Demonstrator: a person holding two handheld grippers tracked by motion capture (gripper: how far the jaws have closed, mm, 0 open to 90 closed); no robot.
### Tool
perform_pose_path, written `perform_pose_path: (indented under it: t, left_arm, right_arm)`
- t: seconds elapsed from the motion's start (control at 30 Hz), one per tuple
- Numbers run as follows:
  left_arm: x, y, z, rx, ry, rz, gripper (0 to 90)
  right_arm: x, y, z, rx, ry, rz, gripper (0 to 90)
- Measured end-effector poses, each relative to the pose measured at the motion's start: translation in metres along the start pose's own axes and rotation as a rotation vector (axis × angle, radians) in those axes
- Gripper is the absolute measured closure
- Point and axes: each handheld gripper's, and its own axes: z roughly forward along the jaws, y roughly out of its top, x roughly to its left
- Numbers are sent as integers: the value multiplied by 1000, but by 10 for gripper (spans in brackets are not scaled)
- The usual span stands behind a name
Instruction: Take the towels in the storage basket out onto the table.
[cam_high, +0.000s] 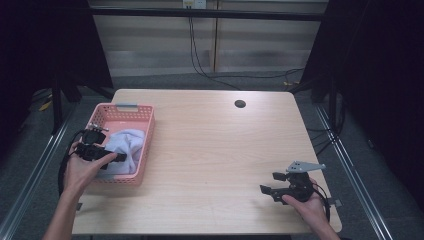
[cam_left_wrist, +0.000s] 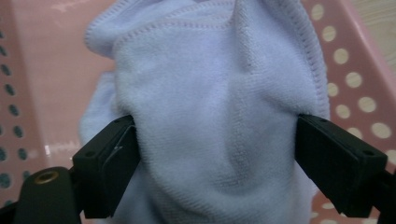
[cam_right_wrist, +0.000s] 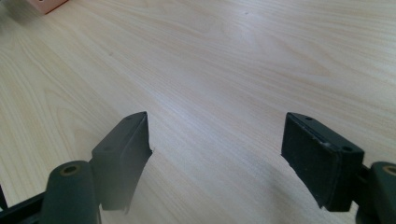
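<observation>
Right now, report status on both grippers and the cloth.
Left gripper open, jaws wide around the white cloth in the pink basket. Right gripper open, empty, over bare table. Nothing in the way.

A pale wooden table (cam_high: 215, 150) carries a pink basket (cam_high: 147, 145) at its left.

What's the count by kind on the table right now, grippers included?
Basket, pink: 1
Cloth, pale lavender, lying in the basket: 1
Grippers: 2, the left gripper wide open around the cloth, the right gripper open over bare table
Total: 4
</observation>
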Motion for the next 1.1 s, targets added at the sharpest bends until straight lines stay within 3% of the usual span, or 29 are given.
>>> perform_pose_path:
  t: [0.1, 0.27, 0.37, 0.43, 0.53, 0.63, 0.9, 1.03, 1.1]
  left_arm:
    - [1, 1, 5, 24, 7, 6, 114]
    - [15, 0, 13, 66, 10, -50, 99]
    - [21, -1, 15, 98, 1, -57, 84]
    - [25, -3, 18, 106, -6, -91, 70]
    - [22, 2, 25, 172, 17, -49, 32]
    - [20, 10, 34, 243, 14, -59, 0]
    - [17, 22, 45, 333, -3, -63, 0]
    - [10, 23, 50, 367, 6, -26, 0]
    - [6, 24, 54, 400, 40, 1, 0]
  right_arm:
    - [-1, 0, 1, 8, 3, 3, 234]
    - [0, 0, 2, 13, 15, 1, 238]
    - [-1, 0, 1, 9, 15, 2, 238]
    - [-2, 0, 1, 10, 15, 2, 238]
    - [-1, 0, 1, 13, 22, 9, 240]
    - [-1, 0, 3, 18, 25, 5, 242]
    - [-2, 1, 4, 25, 24, -2, 244]
    - [-1, 1, 5, 33, 27, -8, 247]
    - [-1, 1, 5, 33, 32, -12, 250]
